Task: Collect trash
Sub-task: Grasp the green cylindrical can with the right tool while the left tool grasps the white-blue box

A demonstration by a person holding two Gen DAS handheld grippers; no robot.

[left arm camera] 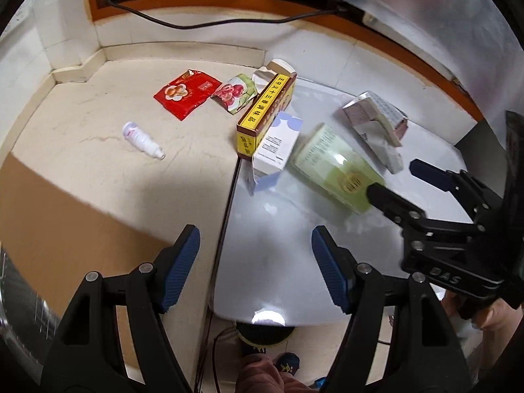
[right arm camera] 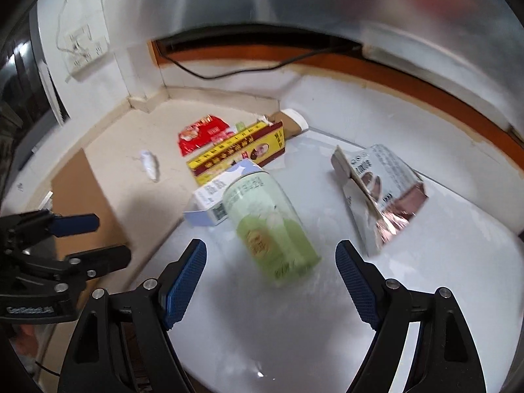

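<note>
A pale green can [right arm camera: 268,222] lies on its side on the white glossy table [right arm camera: 294,327]. My right gripper [right arm camera: 271,245] is open, and the can's near end sits between its fingers with a gap on each side. The same can [left arm camera: 337,173] shows in the left wrist view with the right gripper [left arm camera: 394,178] at its end. My left gripper [left arm camera: 254,232] is open and empty, hovering over the seam between the table and the beige surface. More trash lies beyond: a yellow box [left arm camera: 267,111], a white and blue box [left arm camera: 278,145], a silver carton [left arm camera: 376,124], a red packet [left arm camera: 183,93], a cherry wrapper [left arm camera: 235,93], and a small white bottle [left arm camera: 142,139].
A brown cardboard sheet [left arm camera: 65,222] covers the near left of the beige surface [left arm camera: 98,114]. A black cable [left arm camera: 196,24] runs along the back wall under an orange ledge. A wall socket [right arm camera: 86,49] is at the far left. The left gripper [right arm camera: 111,237] hangs at the left edge.
</note>
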